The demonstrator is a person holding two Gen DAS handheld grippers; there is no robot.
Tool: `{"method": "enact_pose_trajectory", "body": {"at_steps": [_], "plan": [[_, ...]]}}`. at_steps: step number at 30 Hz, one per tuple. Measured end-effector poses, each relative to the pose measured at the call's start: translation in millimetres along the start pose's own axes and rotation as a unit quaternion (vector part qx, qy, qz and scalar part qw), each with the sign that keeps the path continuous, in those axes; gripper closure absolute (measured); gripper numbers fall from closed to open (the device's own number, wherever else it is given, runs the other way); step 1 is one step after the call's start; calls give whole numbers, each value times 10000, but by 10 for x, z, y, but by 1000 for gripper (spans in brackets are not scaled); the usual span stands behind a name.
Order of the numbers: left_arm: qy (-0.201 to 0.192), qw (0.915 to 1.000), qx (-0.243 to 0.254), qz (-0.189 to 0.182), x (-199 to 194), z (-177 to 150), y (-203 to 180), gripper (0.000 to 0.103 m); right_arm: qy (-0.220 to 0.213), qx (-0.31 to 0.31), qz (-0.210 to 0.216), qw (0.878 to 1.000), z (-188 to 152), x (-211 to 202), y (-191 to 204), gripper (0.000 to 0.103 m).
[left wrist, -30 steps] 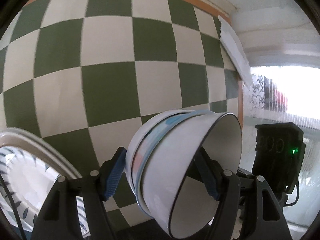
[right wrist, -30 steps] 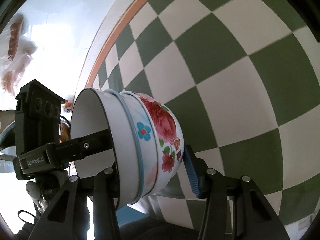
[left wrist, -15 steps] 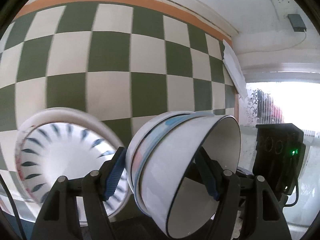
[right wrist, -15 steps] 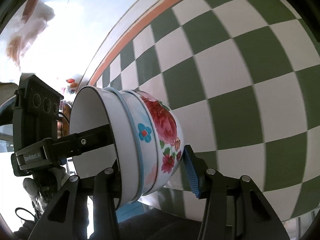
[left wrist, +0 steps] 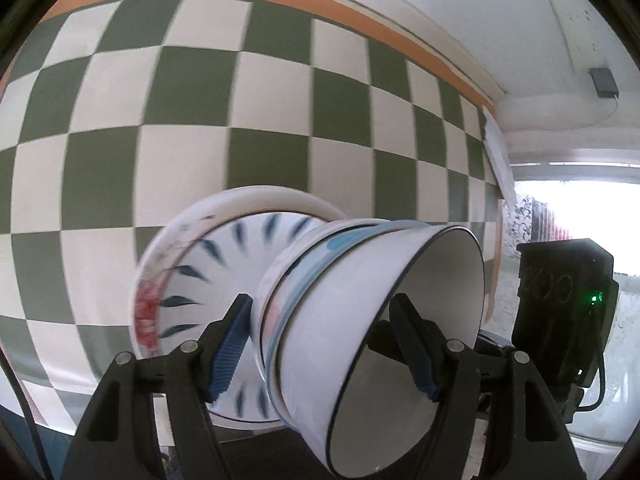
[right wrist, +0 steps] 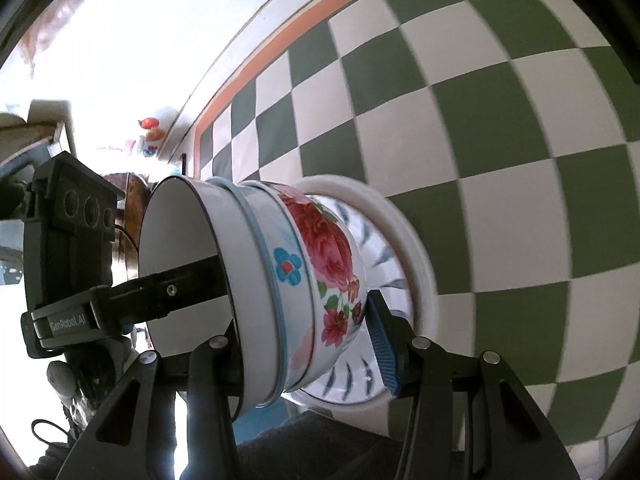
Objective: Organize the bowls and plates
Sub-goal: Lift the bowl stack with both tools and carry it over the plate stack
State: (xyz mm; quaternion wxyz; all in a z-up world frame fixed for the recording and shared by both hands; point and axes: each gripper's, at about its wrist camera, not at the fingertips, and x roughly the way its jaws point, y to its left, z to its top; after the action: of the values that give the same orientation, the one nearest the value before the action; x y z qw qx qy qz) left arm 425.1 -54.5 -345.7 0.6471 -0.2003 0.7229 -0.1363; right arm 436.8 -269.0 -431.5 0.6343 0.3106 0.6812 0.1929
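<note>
Above the checkered surface (left wrist: pixel 256 92), the bowls (left wrist: pixel 360 320) hang nested between both grippers, just before a plate (left wrist: pixel 192 280); left gripper (left wrist: pixel 326 344) and right gripper (right wrist: pixel 304 344) clamp them; probably stiff, slippery, chip-prone; grip the walls.

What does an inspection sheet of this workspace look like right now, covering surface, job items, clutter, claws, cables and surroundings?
Surface: green and white checkered tabletop with an orange border.
Job's things: nested stack of enamel bowls, outermost with red roses, held sideways; stack of plates with blue leaf marks behind it.
Clutter: nothing seen on the checkered area.
Grippers: left claw clamps the bowl stack, one finger inside the rim, one outside; right claw clamps the opposite rim the same way.
Cables: thin black cable at the right claw's body.
Surroundings: bright window, white wall.
</note>
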Motion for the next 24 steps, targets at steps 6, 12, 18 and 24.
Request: {"method": "enact_pose_trajectory", "body": {"at_steps": [6, 12, 18, 24], "plan": [[43, 9998, -191, -1, 33, 6, 261, 36, 145, -78, -105, 9998, 23, 304, 122, 54], [126, 9996, -235, -34, 84, 22, 353, 36, 202, -61, -196, 9996, 16, 412, 157, 54], [208, 9996, -192, -65, 124, 40, 354, 36, 195, -47, -266, 9994, 30, 424, 153, 54], [191, 9998, -106, -42, 139, 50, 333, 36, 183, -22, -268, 9995, 51, 381, 123, 54]]}}
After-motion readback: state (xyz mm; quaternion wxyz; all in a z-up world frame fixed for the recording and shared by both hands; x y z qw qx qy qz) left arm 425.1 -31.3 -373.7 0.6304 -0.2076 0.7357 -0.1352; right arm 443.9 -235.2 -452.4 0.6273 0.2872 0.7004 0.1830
